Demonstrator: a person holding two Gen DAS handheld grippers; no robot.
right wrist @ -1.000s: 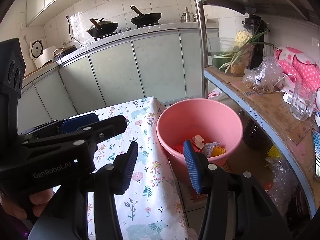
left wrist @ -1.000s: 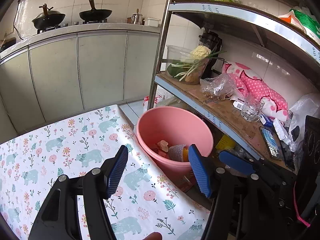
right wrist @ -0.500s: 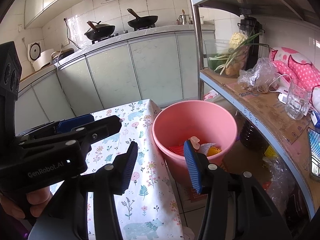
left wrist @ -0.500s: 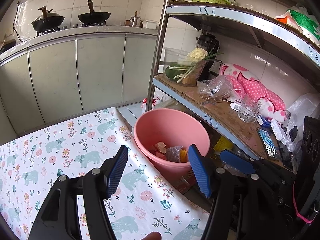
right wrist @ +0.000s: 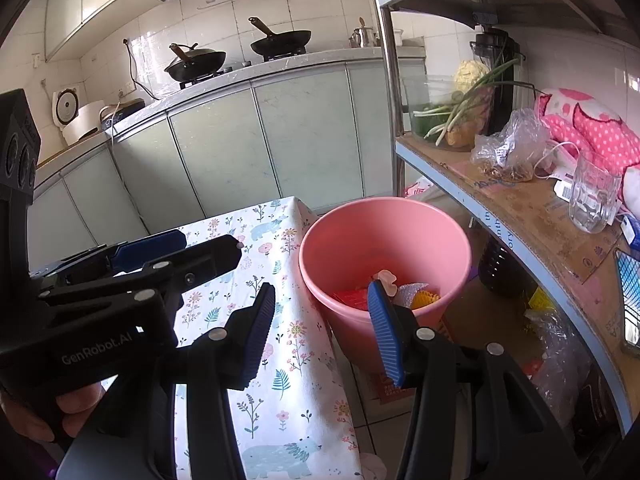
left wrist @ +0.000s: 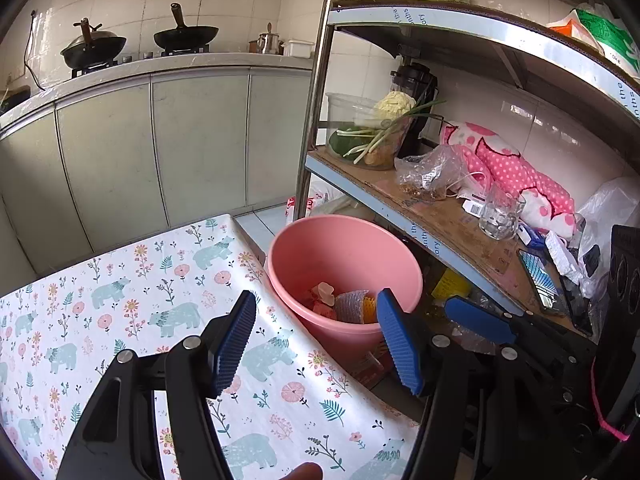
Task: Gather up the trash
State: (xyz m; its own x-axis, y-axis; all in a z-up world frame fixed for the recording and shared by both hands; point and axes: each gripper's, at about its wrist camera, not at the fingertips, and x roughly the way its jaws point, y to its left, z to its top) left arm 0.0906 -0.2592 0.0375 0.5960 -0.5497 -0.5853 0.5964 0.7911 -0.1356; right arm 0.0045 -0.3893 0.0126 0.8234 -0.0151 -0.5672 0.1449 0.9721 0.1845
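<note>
Pink bucket [left wrist: 344, 252] with trash [left wrist: 344, 306] just beside table [left wrist: 120, 300] edge; our left gripper [left wrist: 316, 344] and right gripper [right wrist: 320, 326] fingers spread, empty

I noted a smooth, semi-matt pink plastic bucket [left wrist: 344, 248] at frame centre. The tablecloth [left wrist: 120, 304] at lower left looked like printed, slightly glossy vinyl. The shelf post [left wrist: 316, 92] was polished metal. The shelf board [right wrist: 532, 216] at right appeared to be worn, rough cardboard. The gripper pads [left wrist: 236, 340] were ribbed blue rubber on matt black plastic.
</note>
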